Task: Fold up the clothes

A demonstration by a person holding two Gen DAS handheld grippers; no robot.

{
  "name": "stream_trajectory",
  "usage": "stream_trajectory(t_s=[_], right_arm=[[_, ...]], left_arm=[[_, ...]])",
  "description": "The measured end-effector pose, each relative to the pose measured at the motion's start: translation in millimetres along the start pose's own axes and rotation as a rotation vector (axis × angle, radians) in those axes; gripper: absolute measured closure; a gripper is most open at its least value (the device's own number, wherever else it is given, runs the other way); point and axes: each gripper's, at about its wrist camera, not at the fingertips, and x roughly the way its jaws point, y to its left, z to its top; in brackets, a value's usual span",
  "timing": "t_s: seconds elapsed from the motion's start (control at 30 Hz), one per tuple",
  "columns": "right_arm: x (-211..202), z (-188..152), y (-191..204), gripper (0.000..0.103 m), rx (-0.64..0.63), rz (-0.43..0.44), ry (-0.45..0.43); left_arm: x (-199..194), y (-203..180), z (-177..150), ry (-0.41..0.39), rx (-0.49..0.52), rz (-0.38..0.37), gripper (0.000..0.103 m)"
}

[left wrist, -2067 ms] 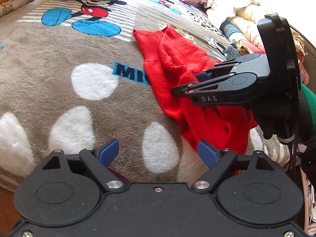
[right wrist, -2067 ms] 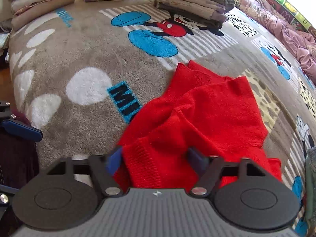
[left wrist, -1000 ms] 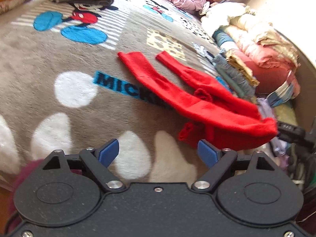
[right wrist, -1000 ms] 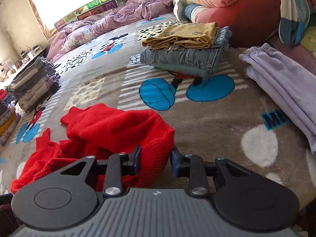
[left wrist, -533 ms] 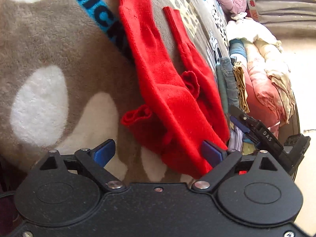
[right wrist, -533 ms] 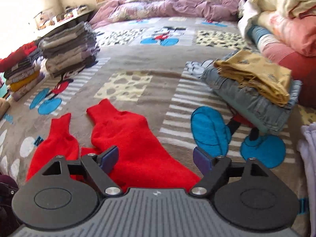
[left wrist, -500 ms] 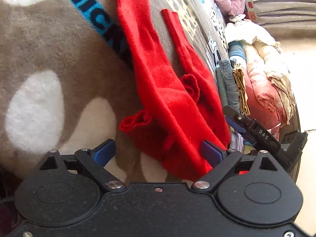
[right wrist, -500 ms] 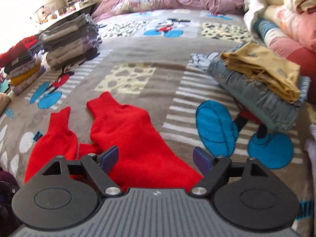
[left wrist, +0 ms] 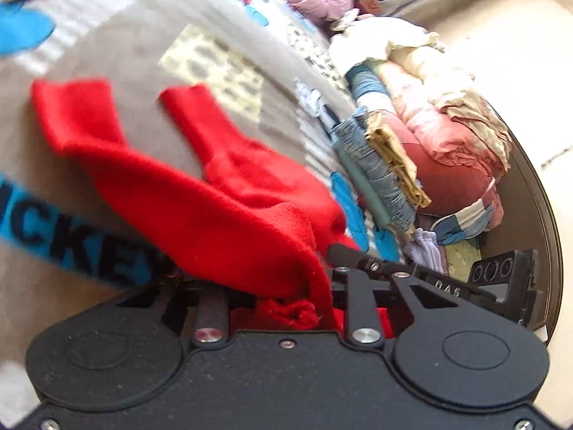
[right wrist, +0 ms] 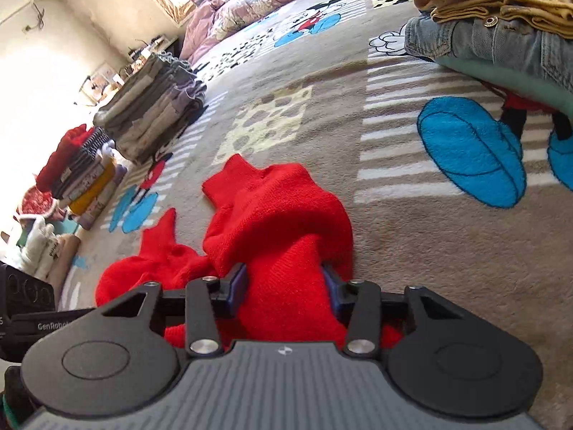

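A red knitted garment (left wrist: 215, 197) lies on the grey Mickey Mouse blanket (left wrist: 143, 53), its two narrow ends pointing away from me. My left gripper (left wrist: 283, 286) is shut on its near edge, and the cloth covers the fingertips. In the right wrist view the same red garment (right wrist: 279, 215) bunches up between the fingers of my right gripper (right wrist: 284, 283), which is shut on a thick fold of it. The right gripper's body (left wrist: 447, 283) shows just right of the left one.
A folded stack of jeans and yellow cloth (right wrist: 501, 28) sits at the right. Grey folded piles (right wrist: 150, 107) and coloured stacks (right wrist: 78, 175) stand at the far left. Pillows and bedding (left wrist: 447, 125) are heaped by the bed's edge. A purple duvet (right wrist: 250, 0) lies at the back.
Both grippers were open over the spread garment half a second ago. Now both have closed on its near edge, and the cloth is bunched and lifted.
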Motion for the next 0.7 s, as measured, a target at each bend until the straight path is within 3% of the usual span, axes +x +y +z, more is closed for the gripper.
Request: stream_trajectory(t_s=[0.1,0.2,0.23,0.27,0.3,0.33,0.37,0.4,0.6,0.7], right_arm=[[-3.3,5.6,13.9,0.064,0.053,0.068,-0.101],[-12.5,19.9,34.0,0.065,0.126,0.151,-0.279],[-13.8,24.6,43.2,0.065,0.132,0.16,-0.327],[-14.9,29.4,52.3,0.065,0.138,0.166,-0.372],[-12.7,34.4,61.7,0.063,0.136,0.139,-0.392],[-7.7,39.7,69.0,0.053,0.126,0.101,-0.381],[-3.2,43.0,73.4,0.048,0.112,0.072,-0.372],[0.6,44.1,75.2,0.043,0.102,0.034,-0.382],[25.2,29.8,48.3,0.039,0.141,-0.054,-0.329],[44.0,18.0,42.1,0.038,0.142,-0.086,-0.282]], left_arm=[[-12.2,-30.9,45.8,-0.059,0.195,-0.029,0.079],[-28.7,-57.5,102.2,-0.15,0.39,-0.055,0.079],[-31.5,-59.2,120.1,-0.175,0.419,-0.038,0.074],[-32.6,-54.2,137.6,-0.185,0.412,-0.004,0.066],[-31.7,-42.8,149.9,-0.183,0.365,0.07,0.031],[-30.9,-31.1,161.1,-0.184,0.317,0.146,0.02],[-32.1,-17.6,162.6,-0.195,0.265,0.236,0.02],[-36.7,-5.0,157.1,-0.203,0.248,0.264,0.02],[-41.0,58.6,95.5,-0.197,0.111,0.294,0.02],[-44.6,79.8,75.7,-0.254,0.016,0.351,0.02]])
